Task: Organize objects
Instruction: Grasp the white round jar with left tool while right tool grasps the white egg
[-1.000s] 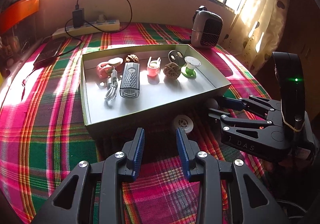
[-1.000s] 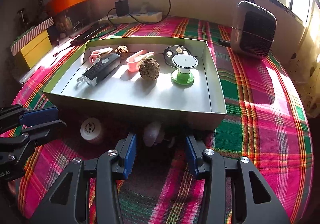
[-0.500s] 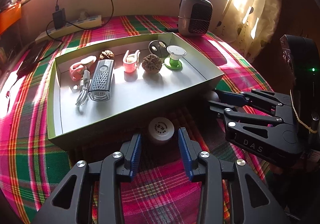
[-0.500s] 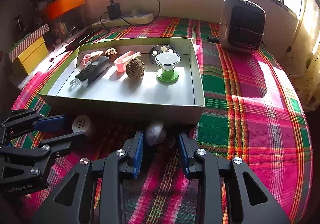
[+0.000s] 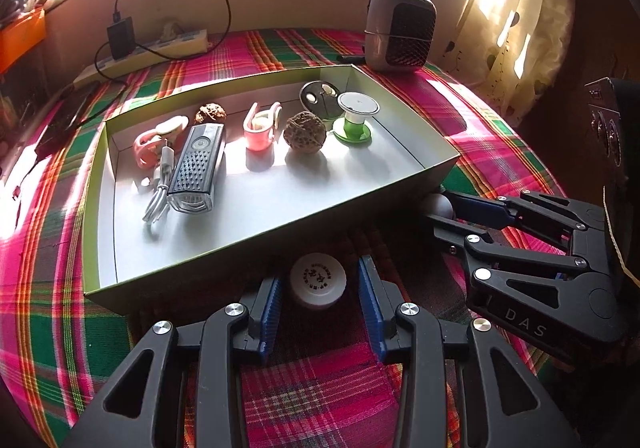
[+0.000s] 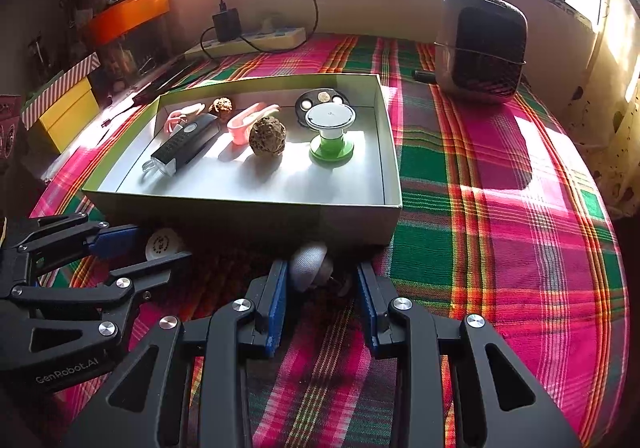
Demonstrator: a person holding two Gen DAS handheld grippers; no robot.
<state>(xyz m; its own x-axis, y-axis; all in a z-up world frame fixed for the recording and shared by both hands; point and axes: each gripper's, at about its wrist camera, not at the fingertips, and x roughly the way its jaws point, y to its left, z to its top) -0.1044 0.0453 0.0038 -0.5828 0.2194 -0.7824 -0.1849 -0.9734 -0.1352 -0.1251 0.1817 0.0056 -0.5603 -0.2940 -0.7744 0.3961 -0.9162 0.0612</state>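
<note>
A shallow green-edged box point(image 5: 436, 172) point(image 6: 394, 204) holds a black bike light point(image 5: 196, 168), a white cable, pink clips, brown rough balls point(image 5: 304, 134) and a green-and-white spool point(image 5: 354, 118). A round white jar point(image 5: 318, 280) stands on the cloth just outside the box's near wall; it also shows in the right wrist view point(image 6: 162, 242). My left gripper point(image 5: 319, 284) is open, its fingers on either side of the jar. A small white object point(image 6: 310, 266) lies by the box's near right corner. My right gripper point(image 6: 321, 282) is open around it.
A plaid cloth point(image 6: 500, 208) covers the table. A small heater point(image 6: 480, 48) stands at the back right. A power strip point(image 5: 160, 48) with a charger and cable lies at the back. A yellow box point(image 6: 64, 112) and orange tray point(image 6: 128, 14) are at the left.
Both grippers have moved forward toward the box. The jar now sits between the left fingers, and the small white object between the right fingers. Both stay open.
</note>
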